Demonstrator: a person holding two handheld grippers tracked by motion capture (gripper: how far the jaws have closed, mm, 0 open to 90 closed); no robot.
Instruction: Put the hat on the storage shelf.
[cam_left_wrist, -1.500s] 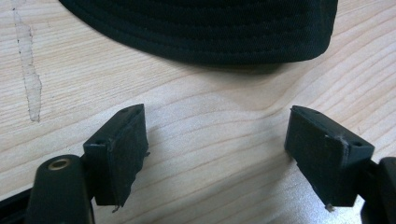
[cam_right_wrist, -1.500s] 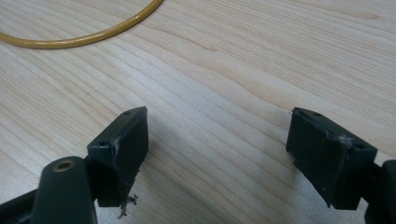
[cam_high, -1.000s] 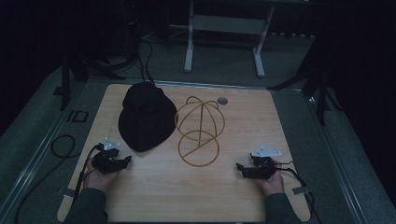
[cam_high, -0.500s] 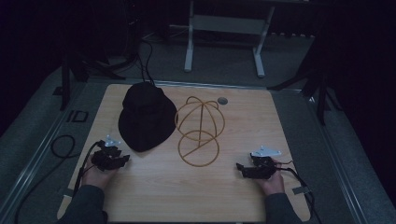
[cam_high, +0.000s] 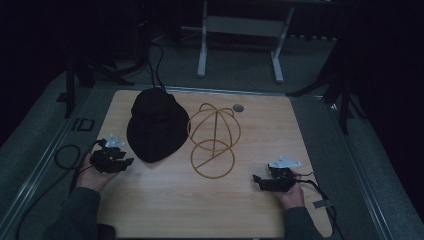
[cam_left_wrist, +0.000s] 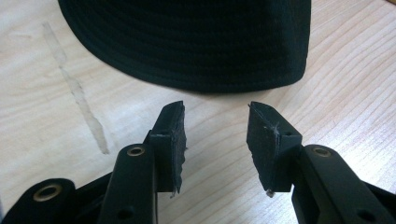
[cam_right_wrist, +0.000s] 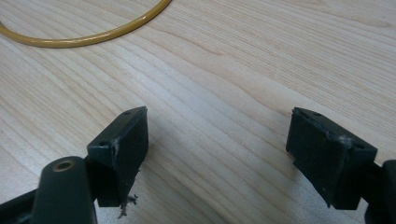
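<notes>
Looking down from the high view, I judge the job barely begun: the black fabric bucket hat (cam_high: 156, 127) lies flat on the light wooden table (cam_high: 210, 210), just left of the yellow wire dome-shaped hat stand (cam_high: 214, 140), not yet on it. My left gripper (cam_left_wrist: 215, 135), near the hat's brim, has just been closing, its jaws part-way apart on nothing; my right gripper (cam_right_wrist: 217, 154), below-right of the stand, gapes wide. The hat's long axis runs toward-and-away, crown up.
</notes>
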